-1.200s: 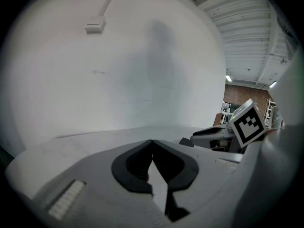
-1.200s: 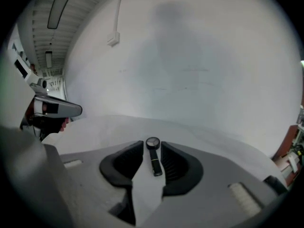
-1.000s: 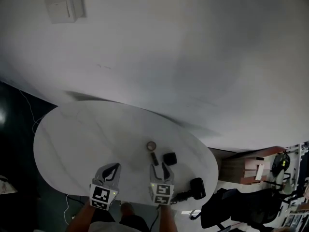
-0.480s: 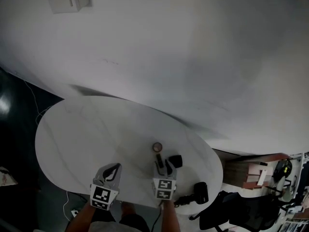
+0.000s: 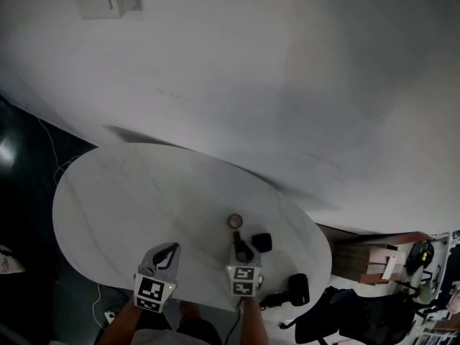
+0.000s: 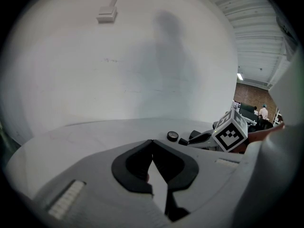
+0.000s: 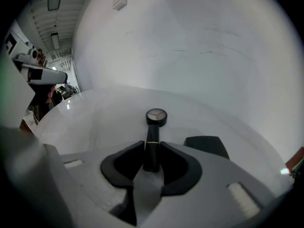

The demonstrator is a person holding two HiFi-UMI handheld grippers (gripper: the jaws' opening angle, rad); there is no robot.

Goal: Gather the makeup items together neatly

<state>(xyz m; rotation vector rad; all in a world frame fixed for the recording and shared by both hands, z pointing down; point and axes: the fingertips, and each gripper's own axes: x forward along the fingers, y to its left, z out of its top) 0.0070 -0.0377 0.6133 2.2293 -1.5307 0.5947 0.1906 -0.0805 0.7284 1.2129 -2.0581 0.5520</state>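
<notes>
The grasp is in hand: the right tool, its jaws just now closing, pinches the slim dark tube lying on the bench near the round compact, while the left tool hovers empty with jaws together, so the next move likely calls for carrying the tube snugly beside its neighbours.

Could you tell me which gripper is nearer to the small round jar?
Right. The right gripper sits just short of the round jar, its jaws just closed on the dark tube; the left gripper is well off to its left.
</notes>
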